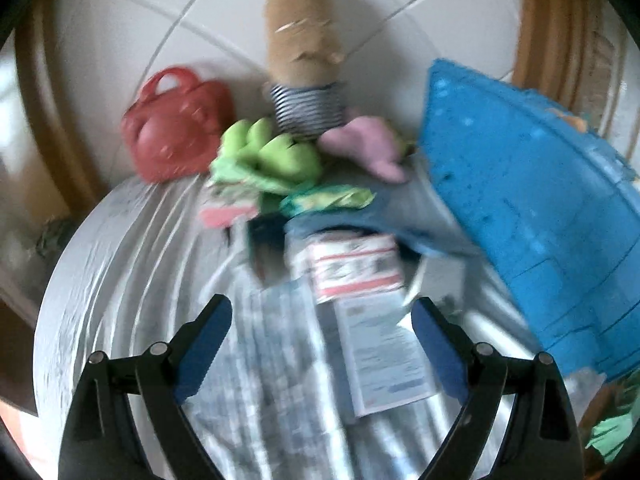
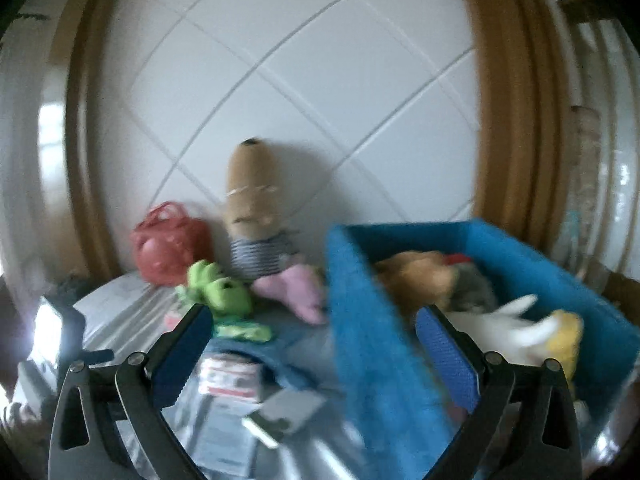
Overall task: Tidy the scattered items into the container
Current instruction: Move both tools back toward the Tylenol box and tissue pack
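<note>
The blue bin (image 2: 500,280) stands on the right of a bed covered in a pale, wrinkled sheet (image 1: 120,248), its open top showing in the right wrist view. Its long axis runs away from the camera toward the white tiled wall (image 2: 300,100). Inside it lie a tan plush (image 2: 420,276), a grey one (image 2: 472,288), a white one (image 2: 508,328) and a yellow one (image 2: 564,336).

Left of the bin, the scattered items lie in a loose cluster. A pink plush (image 1: 368,144) lies just beside the bin's near corner, a green plush (image 1: 272,152) next to it on crumpled green cloth (image 1: 332,198). Behind them a tan doll in a striped shirt (image 1: 300,48) stands upright against the wall, and a red handbag (image 1: 176,128) sits to its left. Nearer the cameras, a small red-and-white box (image 1: 356,268) and a printed leaflet (image 1: 384,356) lie on the sheet, the box touching a blue cloth (image 1: 360,220).

The left claw (image 1: 322,340) tilts steeply down over the leaflet, its jaws wide and holding nothing. The right claw (image 2: 314,356) points more level, jaws wide and empty, straddling the bin's near-left wall. Both views are blurred.
</note>
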The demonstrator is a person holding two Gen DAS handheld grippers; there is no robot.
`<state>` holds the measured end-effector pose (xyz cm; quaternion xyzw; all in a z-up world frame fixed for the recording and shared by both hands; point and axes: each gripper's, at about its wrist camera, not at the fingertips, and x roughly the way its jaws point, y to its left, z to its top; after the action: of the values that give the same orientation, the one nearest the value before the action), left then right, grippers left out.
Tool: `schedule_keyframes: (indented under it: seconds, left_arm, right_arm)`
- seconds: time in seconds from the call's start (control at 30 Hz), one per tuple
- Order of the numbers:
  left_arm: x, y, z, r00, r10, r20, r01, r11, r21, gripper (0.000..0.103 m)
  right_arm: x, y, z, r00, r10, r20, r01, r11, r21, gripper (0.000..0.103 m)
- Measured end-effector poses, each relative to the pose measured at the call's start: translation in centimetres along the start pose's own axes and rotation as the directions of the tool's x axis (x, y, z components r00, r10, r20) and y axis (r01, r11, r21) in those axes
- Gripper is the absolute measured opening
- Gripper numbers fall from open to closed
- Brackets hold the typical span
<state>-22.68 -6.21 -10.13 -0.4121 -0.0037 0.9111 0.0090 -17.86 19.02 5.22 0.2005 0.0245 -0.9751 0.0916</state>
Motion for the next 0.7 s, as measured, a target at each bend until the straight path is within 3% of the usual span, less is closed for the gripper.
schedule_keyframes:
  seconds: [0.13,0.37,0.7]
  left_arm:
    - [1.2,4.4,-1.4,0.999,0.021,-0.050,-0.022,1.000,-0.017,0.092]
    - [3.8,10.0,-2.7,0.990,0.058,-0.130,-0.069,0.994,-0.079,0.092]
    - [10.0,10.5,-0.3,0.982,0.049,-0.180,-0.069,0.992,-0.102,0.092]
  right_arm:
    - [4.1,4.7,-2.6,0.993,0.048,-0.107,-0.047,0.999,0.006,0.103]
    - [11.2,9.0,-7.8,0.947,0.076,-0.312,-0.075,0.997,0.014,0.103]
    - [20.3,9.8,-11.1,0.883,0.118,-0.454,-0.115,0.993,0.036,0.103]
